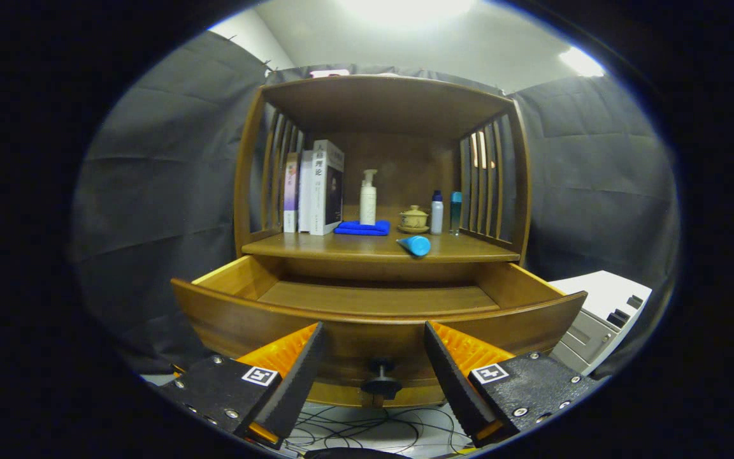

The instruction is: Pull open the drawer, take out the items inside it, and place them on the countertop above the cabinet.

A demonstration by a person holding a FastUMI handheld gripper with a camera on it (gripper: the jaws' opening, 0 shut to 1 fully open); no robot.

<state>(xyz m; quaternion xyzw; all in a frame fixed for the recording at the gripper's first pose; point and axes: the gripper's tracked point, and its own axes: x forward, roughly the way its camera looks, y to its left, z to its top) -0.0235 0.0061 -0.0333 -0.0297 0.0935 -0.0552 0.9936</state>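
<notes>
A wooden cabinet's drawer stands pulled open just ahead of my fingers; the part of its floor I can see is bare. Its dark round knob sits between my fingers, untouched. My gripper is open and holds nothing. On the countertop above the drawer lies a blue tube on its side near the front edge. Behind it are a folded blue cloth, a white pump bottle, a small lidded tea cup on a saucer and two little bottles.
Several books stand upright at the countertop's left, against the slatted side. A shelf roof covers the countertop. A white and grey box sits to the right of the drawer. Cables lie on the floor below the drawer front.
</notes>
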